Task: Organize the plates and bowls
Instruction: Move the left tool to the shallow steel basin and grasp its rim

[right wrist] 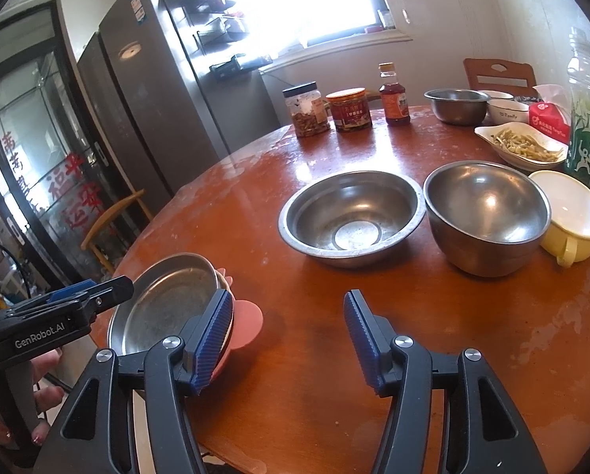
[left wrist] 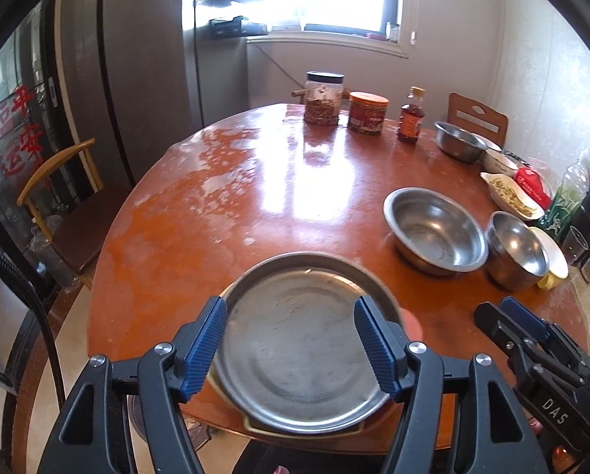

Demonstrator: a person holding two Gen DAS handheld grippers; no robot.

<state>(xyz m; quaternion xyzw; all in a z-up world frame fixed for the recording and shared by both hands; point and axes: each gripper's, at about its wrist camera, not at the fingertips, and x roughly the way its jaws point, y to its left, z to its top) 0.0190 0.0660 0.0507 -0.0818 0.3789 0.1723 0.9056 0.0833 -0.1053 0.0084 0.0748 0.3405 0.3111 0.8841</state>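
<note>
Left wrist view: the left gripper point(left wrist: 291, 349) is held above a round stainless-steel plate point(left wrist: 295, 355) stacked on other dishes at the near edge of a round reddish-brown wooden table point(left wrist: 215, 205). Its blue ribbed pads are spread apart, with nothing grasped between them. Further right, a wide stainless-steel bowl point(left wrist: 435, 230) and a deeper steel bowl point(left wrist: 517, 249) are set side by side.

Right wrist view: the right gripper point(right wrist: 287, 339) is seen with jaws parted over bare tabletop, empty. The plate stack is found at lower left, a pink dish point(right wrist: 247, 322) lying beneath the steel plate. A pale yellow lidded cup point(right wrist: 573, 217) is placed just beside the deeper bowl.
</note>
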